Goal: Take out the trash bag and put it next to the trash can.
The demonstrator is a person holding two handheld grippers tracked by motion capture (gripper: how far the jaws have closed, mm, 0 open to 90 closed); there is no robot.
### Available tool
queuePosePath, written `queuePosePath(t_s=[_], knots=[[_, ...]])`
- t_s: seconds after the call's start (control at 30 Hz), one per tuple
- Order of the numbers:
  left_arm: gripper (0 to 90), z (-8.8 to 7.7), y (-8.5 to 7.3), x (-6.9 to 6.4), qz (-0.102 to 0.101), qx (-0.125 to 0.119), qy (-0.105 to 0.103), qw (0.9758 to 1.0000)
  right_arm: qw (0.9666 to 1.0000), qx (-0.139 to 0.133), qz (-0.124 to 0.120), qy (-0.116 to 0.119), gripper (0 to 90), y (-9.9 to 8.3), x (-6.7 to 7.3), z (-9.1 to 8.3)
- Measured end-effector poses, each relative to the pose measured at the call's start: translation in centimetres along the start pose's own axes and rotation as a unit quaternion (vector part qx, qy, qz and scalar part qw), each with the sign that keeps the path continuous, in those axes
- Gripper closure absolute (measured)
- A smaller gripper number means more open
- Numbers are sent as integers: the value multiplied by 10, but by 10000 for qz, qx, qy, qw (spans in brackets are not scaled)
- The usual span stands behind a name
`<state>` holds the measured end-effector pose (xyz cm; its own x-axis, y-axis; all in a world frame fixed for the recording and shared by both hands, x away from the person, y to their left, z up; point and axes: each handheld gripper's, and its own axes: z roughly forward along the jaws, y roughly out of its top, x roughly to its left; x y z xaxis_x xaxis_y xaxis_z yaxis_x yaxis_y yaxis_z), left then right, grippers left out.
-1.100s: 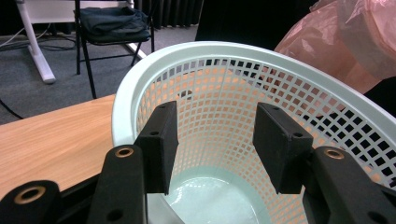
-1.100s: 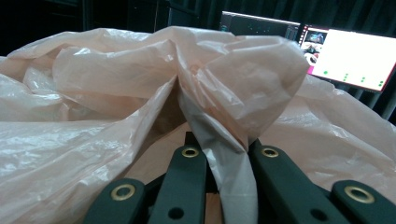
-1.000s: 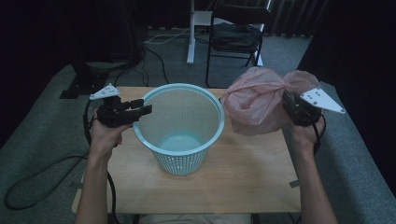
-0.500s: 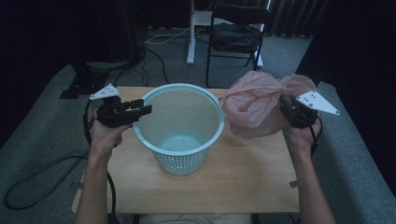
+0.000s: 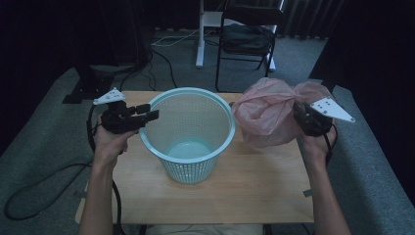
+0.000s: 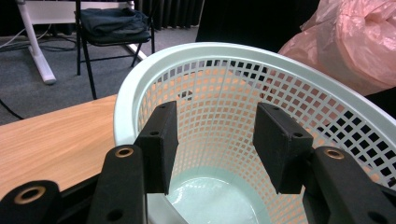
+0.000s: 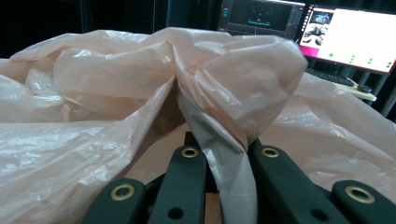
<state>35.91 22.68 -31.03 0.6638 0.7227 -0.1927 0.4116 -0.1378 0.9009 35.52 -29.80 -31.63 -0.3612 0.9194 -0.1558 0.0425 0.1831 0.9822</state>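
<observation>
My right gripper [image 5: 302,116] pinches the pink bag [image 5: 266,115] beside the basket [image 5: 188,132] — unlined yet; left gripper [image 5: 149,115], jaws spread, waits at its rim.

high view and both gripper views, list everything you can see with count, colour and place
laundry basket: 1, pale blue, upright at table centre, nothing inside
plastic bag: 1, pink, held up right of the basket
table: 1, light wood
folding chair: 1, black, on the floor beyond the table
white stand leg: 1, beside the chair
monitors: 2, lit, behind the bag in the right gripper view
cables: black, on the grey carpet at left
left gripper: black, open, straddling the basket's rim
right gripper: black, shut on the bag
</observation>
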Motion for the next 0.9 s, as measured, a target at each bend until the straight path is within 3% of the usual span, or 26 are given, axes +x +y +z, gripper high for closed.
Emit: queuePosePath(t_s=[0.9], knots=[[503, -2, 0, 1, -8, -14, -1, 10000, 9996, 212, 149, -89, 869, -22, -7, 0]])
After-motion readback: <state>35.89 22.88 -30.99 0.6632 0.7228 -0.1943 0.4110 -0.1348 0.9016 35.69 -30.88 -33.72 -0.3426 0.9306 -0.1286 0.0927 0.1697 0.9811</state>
